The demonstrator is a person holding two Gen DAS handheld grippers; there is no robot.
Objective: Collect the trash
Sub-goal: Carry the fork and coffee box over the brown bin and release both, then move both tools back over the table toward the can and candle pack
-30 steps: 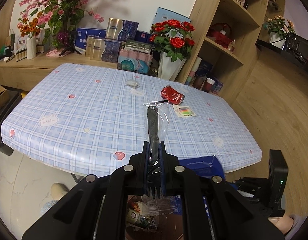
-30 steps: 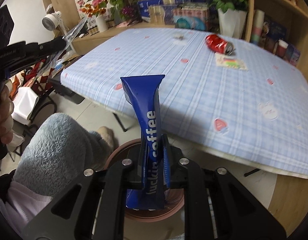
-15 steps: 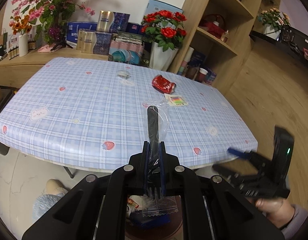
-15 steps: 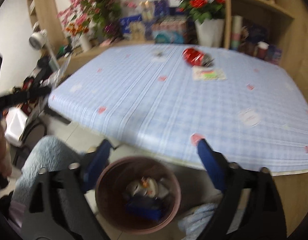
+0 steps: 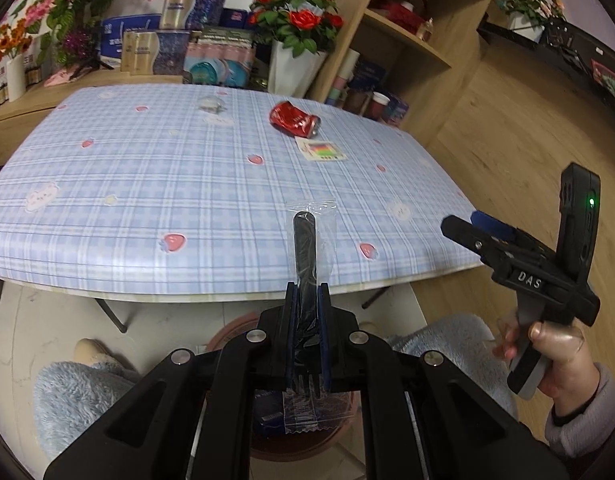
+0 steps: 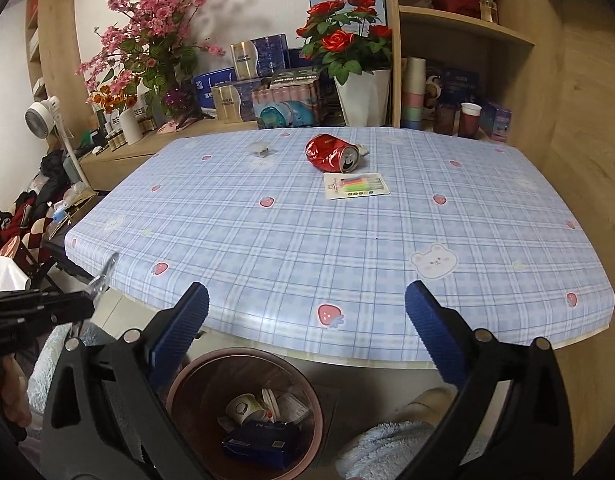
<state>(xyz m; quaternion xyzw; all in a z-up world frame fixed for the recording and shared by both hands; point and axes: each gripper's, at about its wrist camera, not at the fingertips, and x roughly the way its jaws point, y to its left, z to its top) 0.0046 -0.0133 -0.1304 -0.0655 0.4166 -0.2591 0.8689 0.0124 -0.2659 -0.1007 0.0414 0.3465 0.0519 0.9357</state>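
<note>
My left gripper (image 5: 306,292) is shut on a black plastic fork in a clear wrapper (image 5: 305,240), held over the brown trash bin (image 5: 227,330) below the table edge. My right gripper (image 6: 306,304) is open and empty above the bin (image 6: 179,384); the blue coffee packet (image 6: 263,442) lies inside with cups and paper. On the table lie a crushed red can (image 6: 333,153) (image 5: 293,119), a card with coloured strips (image 6: 355,186) (image 5: 323,150) and a small clear scrap (image 6: 261,149) (image 5: 210,103).
The blue plaid table (image 6: 307,240) has a rounded front edge. A sideboard with flowers and boxes (image 6: 227,80) stands behind it, wooden shelves (image 6: 459,32) to the right. The person's fuzzy slippers (image 6: 387,448) flank the bin. The right gripper shows in the left wrist view (image 5: 519,256).
My right gripper opened and let go of the blue coffee packet, which now lies in the bin. It then rose and swung right. My left gripper moved over the bin with the fork.
</note>
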